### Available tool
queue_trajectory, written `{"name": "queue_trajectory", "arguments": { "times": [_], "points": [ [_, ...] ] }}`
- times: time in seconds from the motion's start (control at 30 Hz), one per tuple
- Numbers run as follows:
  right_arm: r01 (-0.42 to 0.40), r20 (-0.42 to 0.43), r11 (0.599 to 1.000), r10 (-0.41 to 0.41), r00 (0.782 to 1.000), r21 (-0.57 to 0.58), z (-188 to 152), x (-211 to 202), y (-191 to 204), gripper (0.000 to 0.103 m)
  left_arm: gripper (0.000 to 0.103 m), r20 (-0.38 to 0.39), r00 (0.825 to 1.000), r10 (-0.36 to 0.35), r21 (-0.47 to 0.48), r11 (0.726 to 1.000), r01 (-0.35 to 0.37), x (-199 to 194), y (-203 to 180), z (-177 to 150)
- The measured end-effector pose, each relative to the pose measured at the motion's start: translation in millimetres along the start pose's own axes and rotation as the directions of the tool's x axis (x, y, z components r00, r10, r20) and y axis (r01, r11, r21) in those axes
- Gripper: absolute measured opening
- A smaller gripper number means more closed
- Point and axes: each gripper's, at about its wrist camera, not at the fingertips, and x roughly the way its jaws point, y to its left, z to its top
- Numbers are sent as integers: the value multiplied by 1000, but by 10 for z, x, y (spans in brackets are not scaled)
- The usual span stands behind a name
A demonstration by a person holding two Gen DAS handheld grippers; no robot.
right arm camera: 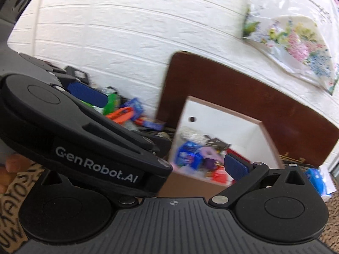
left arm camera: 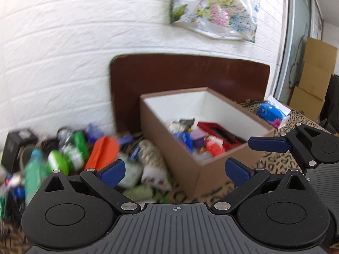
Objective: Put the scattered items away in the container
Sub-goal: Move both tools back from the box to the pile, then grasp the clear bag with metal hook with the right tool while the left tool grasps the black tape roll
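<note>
A brown cardboard box [left arm camera: 214,175] with white inner walls [right arm camera: 211,122] stands on the patterned cloth, holding a red case [left arm camera: 220,131], blue packets and a purple item. Left of it lies a blurred pile of scattered items: an orange packet [left arm camera: 103,150], green packets [left arm camera: 78,144] and a green bottle [left arm camera: 34,173]. My left gripper [left arm camera: 175,172] is open and empty, hovering before the box's near corner. My right gripper [right arm camera: 174,169] is open over the box's near side; the left gripper's body [right arm camera: 95,165] crosses in front and hides its left finger. One of its fingers [left arm camera: 269,144] shows beside the box.
A dark brown board [left arm camera: 190,74] leans on the white brick wall behind the box. A blue tissue pack [left arm camera: 273,114] lies right of the box. A floral plastic bag [left arm camera: 214,10] hangs above. Cardboard cartons [left arm camera: 313,74] stand far right. A person's hand [right arm camera: 12,167] shows at left.
</note>
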Motion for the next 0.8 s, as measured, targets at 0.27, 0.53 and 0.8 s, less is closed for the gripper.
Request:
{"name": "queue_trajectory", "arguments": {
  "times": [0.27,0.53,0.8],
  "points": [
    [-111,-54,991,115,992,68,-385,87,430,103,103,-82,996,27,-138,990,-38,-95,404,-754],
    [-92,-153,993,102,983,71,-749,361,750,103,102,-143,988,52,-121,990,-70,42,630,-1156],
    [-118,-168,981,143,975,151,-863,528,712,102,87,-142,989,-27,-68,998,17,236,589,-1046]
  ]
}}
